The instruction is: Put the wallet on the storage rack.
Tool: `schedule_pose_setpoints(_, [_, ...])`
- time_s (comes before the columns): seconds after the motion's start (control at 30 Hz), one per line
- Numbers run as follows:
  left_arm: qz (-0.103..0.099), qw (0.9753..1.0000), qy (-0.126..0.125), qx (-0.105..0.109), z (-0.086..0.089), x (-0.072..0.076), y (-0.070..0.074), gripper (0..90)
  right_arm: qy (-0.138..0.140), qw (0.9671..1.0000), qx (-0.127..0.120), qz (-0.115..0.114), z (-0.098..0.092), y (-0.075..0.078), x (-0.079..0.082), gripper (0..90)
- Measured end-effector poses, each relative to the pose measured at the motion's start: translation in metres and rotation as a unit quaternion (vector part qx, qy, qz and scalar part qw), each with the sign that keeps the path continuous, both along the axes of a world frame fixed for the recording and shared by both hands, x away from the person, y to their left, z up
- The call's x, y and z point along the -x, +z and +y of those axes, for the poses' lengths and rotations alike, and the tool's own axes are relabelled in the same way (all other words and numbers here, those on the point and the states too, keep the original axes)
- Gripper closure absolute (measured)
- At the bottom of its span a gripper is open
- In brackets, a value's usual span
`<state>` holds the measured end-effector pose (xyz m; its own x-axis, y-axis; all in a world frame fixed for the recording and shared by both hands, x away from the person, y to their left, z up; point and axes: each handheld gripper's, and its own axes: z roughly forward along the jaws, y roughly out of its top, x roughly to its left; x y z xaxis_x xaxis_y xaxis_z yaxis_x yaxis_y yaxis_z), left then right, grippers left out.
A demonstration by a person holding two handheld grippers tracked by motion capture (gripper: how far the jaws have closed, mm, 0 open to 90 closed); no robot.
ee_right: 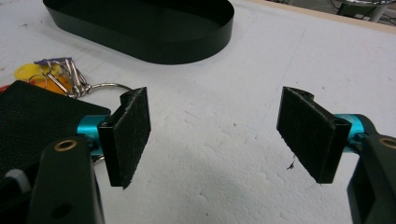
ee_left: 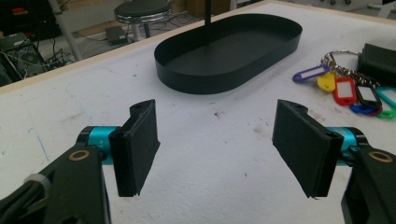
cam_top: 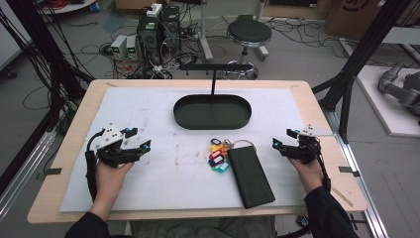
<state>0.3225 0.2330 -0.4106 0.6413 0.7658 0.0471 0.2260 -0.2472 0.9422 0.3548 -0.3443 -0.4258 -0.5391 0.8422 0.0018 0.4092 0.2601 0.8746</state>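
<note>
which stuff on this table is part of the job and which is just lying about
Likely in the job: bunch of keys, black wallet, black oval tray, left gripper and right gripper, both open and empty.

Lying about: stool, computer boxes, floor cables.

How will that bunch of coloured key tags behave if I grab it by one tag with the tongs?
Likely floppy: the key tags hang loosely from a metal ring, so the rest should dangle and swing. The flat plastic tags look smooth and may slip between the pads. The bunch lies against the black case, so it could drag on that.
</note>
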Motion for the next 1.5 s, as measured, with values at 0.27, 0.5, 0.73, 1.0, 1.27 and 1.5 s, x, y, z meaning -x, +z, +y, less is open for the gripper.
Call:
schedule_pose_setpoints(0.27, [0.001,1.0000,-0.004,0.006,-0.004,-0.004,0.000,31.1,-0.005,1.0000,-0.003,-0.003,-0.007,-0.001,0.002,26.4])
schedule_pose_setpoints(0.5, [-0.003,0.9999,-0.010,0.011,-0.007,-0.002,0.001,31.2,-0.006,1.0000,-0.001,-0.007,-0.008,0.000,0.004,26.4])
schedule_pose_setpoints(0.73, [-0.009,0.9994,-0.020,0.027,-0.007,-0.001,0.003,31.1,-0.003,0.9999,0.000,-0.010,-0.007,0.002,0.007,26.4])
schedule_pose_setpoints(1.0, [-0.006,0.9985,-0.039,0.038,-0.015,0.001,0.004,31.1,-0.002,0.9999,-0.004,-0.015,-0.008,0.003,0.009,26.4])
schedule_pose_setpoints(1.27, [-0.007,0.9977,-0.056,0.039,-0.023,0.001,0.003,31.2,0.008,0.9996,-0.013,-0.022,-0.003,0.007,0.017,26.4])
schedule_pose_setpoints(1.5, [-0.002,0.9946,-0.086,0.058,-0.037,-0.003,0.003,32.4,0.015,0.9993,-0.015,-0.032,0.004,0.012,0.025,26.4])
